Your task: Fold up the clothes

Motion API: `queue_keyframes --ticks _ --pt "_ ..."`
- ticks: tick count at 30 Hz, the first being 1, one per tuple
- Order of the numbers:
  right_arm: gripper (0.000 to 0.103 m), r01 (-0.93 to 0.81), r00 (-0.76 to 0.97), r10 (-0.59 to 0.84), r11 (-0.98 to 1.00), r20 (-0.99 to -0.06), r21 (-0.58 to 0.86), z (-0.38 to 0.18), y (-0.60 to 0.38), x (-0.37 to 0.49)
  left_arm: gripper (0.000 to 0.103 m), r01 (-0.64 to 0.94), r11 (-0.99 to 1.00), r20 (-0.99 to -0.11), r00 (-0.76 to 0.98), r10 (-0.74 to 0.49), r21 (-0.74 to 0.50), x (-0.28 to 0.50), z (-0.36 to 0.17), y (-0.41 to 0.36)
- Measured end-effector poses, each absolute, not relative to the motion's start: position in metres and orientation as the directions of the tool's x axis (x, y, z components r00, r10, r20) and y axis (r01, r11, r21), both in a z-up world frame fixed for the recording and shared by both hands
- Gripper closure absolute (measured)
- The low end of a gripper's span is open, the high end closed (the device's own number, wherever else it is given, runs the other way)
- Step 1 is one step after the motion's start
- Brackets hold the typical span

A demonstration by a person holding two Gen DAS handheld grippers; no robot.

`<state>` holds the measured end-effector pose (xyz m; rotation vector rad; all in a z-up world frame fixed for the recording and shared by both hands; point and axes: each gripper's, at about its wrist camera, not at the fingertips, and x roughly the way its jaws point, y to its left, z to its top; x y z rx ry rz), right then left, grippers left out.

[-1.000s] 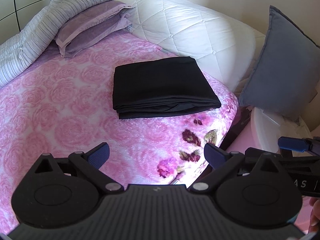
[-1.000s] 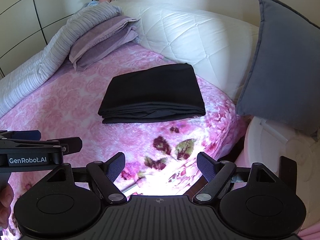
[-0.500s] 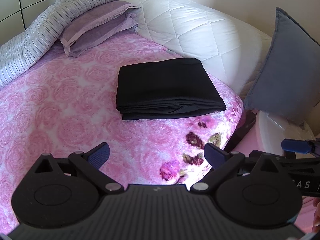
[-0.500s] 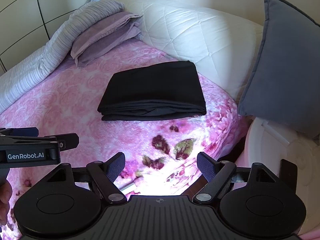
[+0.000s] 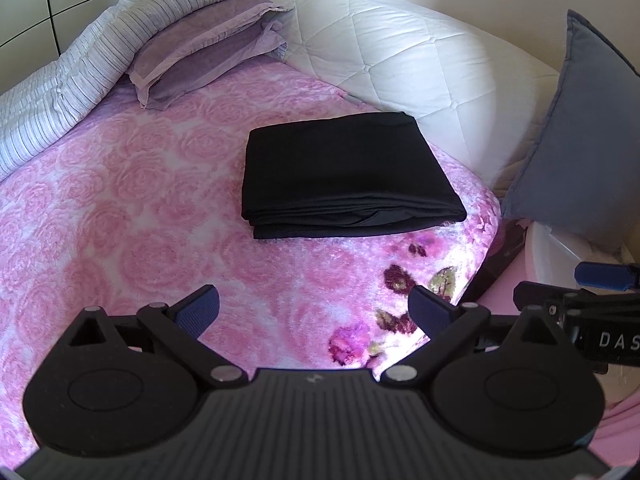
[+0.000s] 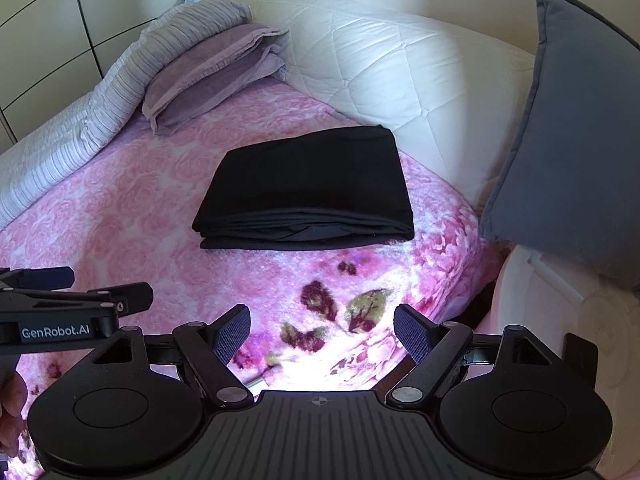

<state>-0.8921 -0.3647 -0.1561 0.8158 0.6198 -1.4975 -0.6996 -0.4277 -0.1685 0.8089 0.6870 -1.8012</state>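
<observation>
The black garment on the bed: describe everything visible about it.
The black garment is plain, matte, thin-looking fabric, folded into a flat rectangle several layers thick; the layered edges face the cameras, the lowest sticking out slightly. It lies flat on the pink blanket near the bed's corner, its far edge close to the white quilt; contact there is unclear. Neither gripper touches it.

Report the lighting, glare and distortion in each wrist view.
Left wrist view: daylight blows out the pink blanket near its edge; fisheye bends the white headboard. Right wrist view: stronger glare just ahead of the camera; the black folded garment stays sharp, its folds barely readable.
</observation>
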Motion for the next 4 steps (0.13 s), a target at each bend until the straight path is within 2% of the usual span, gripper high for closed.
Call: queue_keyframes --ticks 4 --pt "0.021 0.993 0.015 -0.604 -0.085 -0.797 0.084 -0.1574 -0.3709 -0.8928 0.004 0.942 -0.324 -0.782 -0.270 -0.562 -0.092 -0.6995 -0.1699 -0.4300"
